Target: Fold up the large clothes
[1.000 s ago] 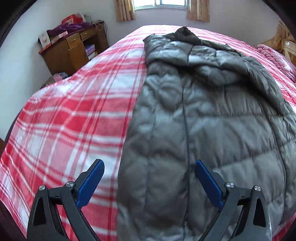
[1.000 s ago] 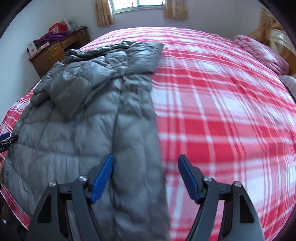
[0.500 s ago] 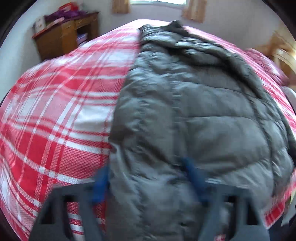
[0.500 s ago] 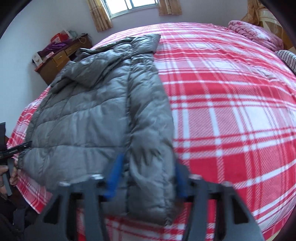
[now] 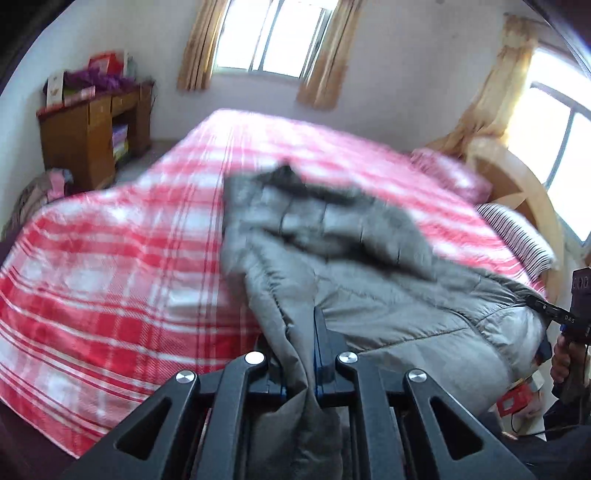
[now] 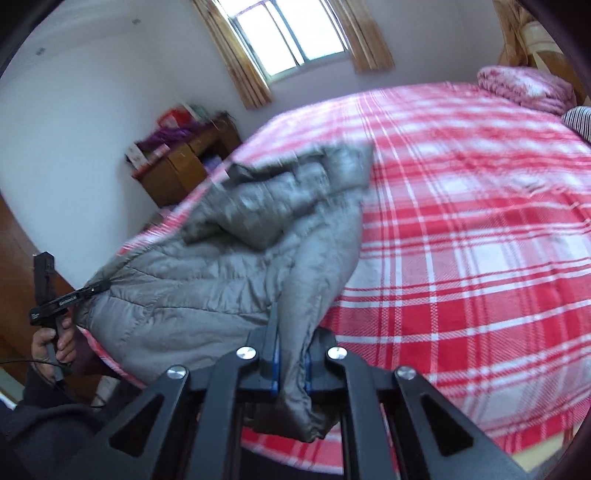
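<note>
Holding a grey puffer jacket [image 5: 369, 295] by its near hem, bunched up on the red plaid bed [image 5: 110, 277], near the edge closest to me. My left gripper [image 5: 299, 369] has its blue-padded fingers clamped on one hem corner, and my right gripper [image 6: 291, 365] is pinched on the other corner. Wooden desk [image 5: 85, 136] sits by the wall under the curtained window [image 6: 291, 33], pink pillow [image 6: 524, 88] off at the head end.

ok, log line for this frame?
step: lift hem | left gripper: shut on jacket | right gripper: shut on jacket | bed: under jacket
</note>
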